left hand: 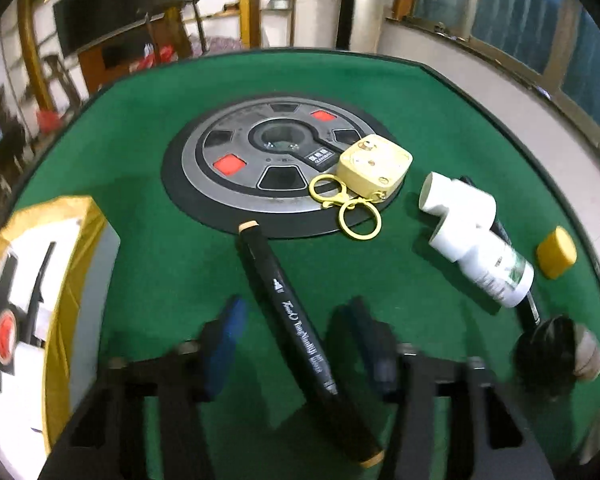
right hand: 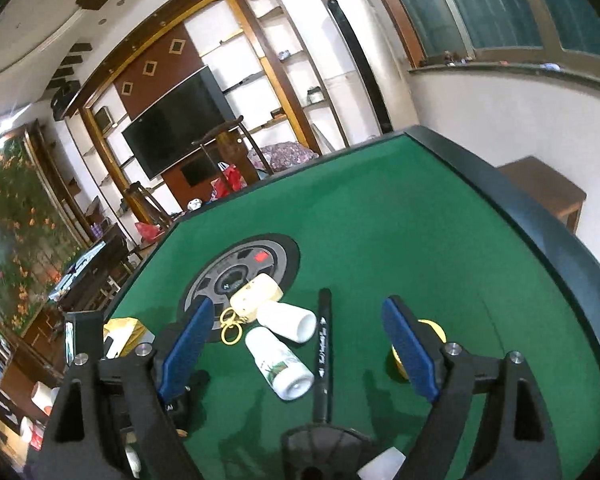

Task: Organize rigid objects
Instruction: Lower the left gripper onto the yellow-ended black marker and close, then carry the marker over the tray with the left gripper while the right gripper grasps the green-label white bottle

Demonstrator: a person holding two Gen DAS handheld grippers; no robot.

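Note:
On the green table, a black marker with tan caps (left hand: 300,332) lies between the fingers of my open left gripper (left hand: 300,332), not clamped. A cream padlock-shaped keychain with yellow rings (left hand: 374,166) rests on the centre disc (left hand: 220,136). A white pipe elbow (left hand: 458,214), a white bottle (left hand: 500,272) and a yellow cap (left hand: 556,252) lie to the right. My right gripper (right hand: 296,348) is open and empty above the bottle (right hand: 282,364), the elbow (right hand: 288,320) and a second black marker (right hand: 324,344). The yellow cap (right hand: 432,330) sits behind its right finger.
A yellow-and-white box (left hand: 40,300) stands at the table's left; it also shows in the right wrist view (right hand: 124,332). A dark round object (left hand: 556,352) lies at the right front. The table's raised black rim (right hand: 540,216) runs along the right side.

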